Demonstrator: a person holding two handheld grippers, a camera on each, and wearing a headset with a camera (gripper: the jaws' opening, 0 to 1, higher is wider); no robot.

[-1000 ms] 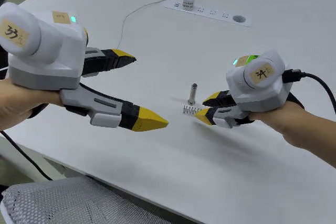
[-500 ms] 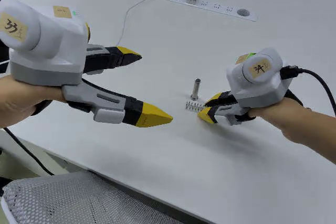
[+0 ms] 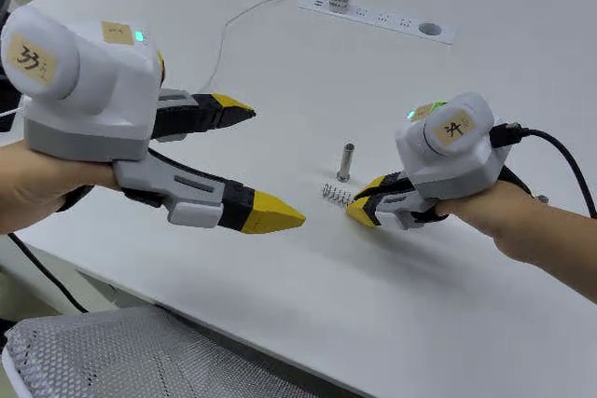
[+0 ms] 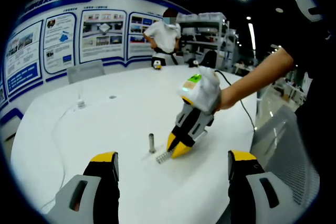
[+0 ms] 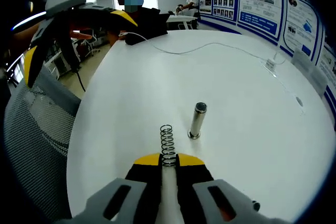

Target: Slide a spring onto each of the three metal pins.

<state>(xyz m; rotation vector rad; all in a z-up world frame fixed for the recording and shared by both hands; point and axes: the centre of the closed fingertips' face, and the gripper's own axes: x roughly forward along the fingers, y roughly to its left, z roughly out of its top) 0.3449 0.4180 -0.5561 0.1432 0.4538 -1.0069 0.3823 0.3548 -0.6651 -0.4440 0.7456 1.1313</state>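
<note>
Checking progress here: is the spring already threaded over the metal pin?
No, the spring sticks out from the right gripper, clamped at one end, beside the upright metal pin, not over it.

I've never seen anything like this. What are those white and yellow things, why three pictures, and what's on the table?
No robot here: a person holds a tool in each hand, each ending in two yellow-tipped jaws: a gripper. The wide picture comes from a camera on the person's head; the round ones from cameras riding on each gripper, looking along its jaws. The left gripper is open and holds nothing. The right gripper is shut on one end of a small spring. Beside it a metal pin stands upright on the white table. A power strip lies farther back.
</note>
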